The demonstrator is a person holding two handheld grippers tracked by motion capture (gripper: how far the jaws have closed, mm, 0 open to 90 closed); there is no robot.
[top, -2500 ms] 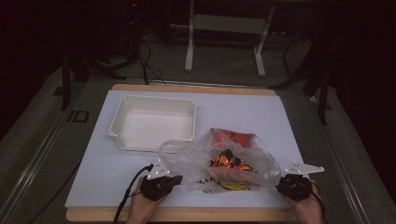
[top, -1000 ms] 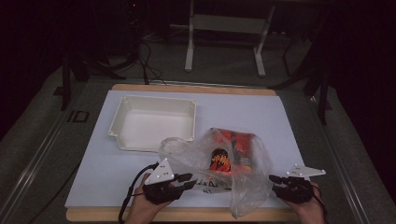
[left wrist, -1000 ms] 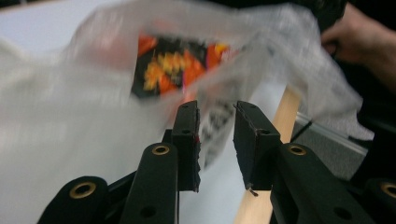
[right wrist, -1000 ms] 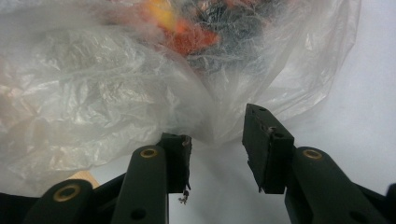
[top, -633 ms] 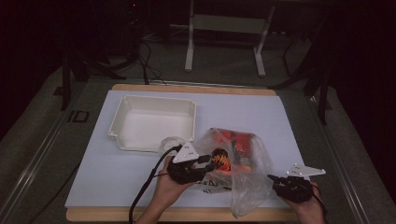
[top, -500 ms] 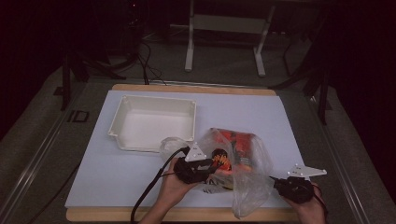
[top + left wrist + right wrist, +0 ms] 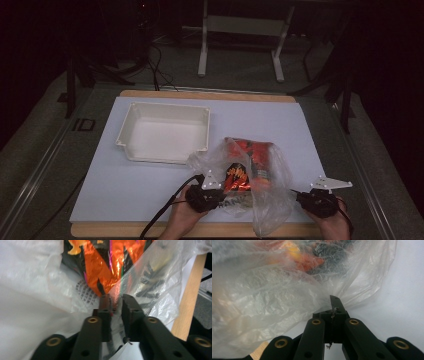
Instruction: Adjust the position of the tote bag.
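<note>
Grippers low at the near edge of the table (image 7: 150, 200), one at each side of the plastic bag (image 7: 272, 205); right gripper (image 7: 335, 305) clamped tight on a bunched fold of the bag's film, jaws fully together, no gap between them; rest of the bag ballooning up and to the left of those jaws, red and dark packets blurred behind the film; bare table surface to the right of the jaws. Left gripper (image 7: 115, 301) pushed in at the bag's mouth, jaws just now closing, narrow gap left between them; thin film and the lower tip of the orange snack packet (image 7: 105, 267) sitting in that gap; whether the pads press on them cannot be told; printed film of the bag to the right of the jaws, plain white film to the left; wooden table edge farther right. White tray (image 7: 165, 132) well beyond the left gripper, apart from the bag; snack packets (image 7: 247, 162) inside the bag, between the two grippers and a little beyond them.
</note>
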